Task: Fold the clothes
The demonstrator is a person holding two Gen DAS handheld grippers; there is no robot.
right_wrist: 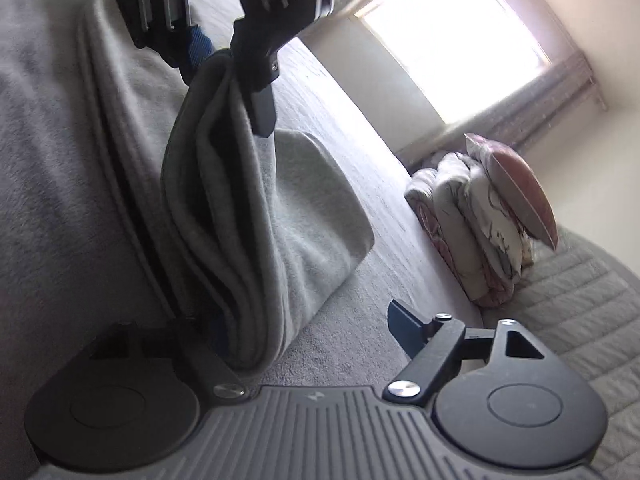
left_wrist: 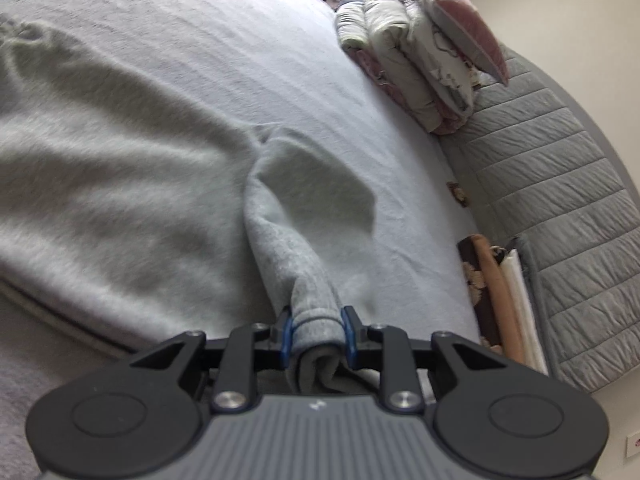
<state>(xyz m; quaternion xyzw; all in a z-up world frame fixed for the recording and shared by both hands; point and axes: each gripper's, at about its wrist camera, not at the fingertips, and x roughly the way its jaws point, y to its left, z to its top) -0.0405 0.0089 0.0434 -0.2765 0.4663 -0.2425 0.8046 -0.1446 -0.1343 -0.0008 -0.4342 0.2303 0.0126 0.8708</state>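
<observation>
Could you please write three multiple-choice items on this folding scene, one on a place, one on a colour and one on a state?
1. Where does the stack of folded bedding sit?
A. at the far end of the bed, by the wall
B. on the floor
C. between the right gripper's fingers

2. What colour is the garment being handled?
A. red
B. light grey
C. black

3. How does the left gripper stand?
A. wide open and empty
B. out of view
C. shut on the garment's bunched end

Answers:
1 A: both wrist views show the stack at the far end of the bed, with the wall behind it.
2 B: the fabric is light grey in both views.
3 C: its blue-padded fingers pinch the bunched fabric, while the right gripper stands open.
</observation>
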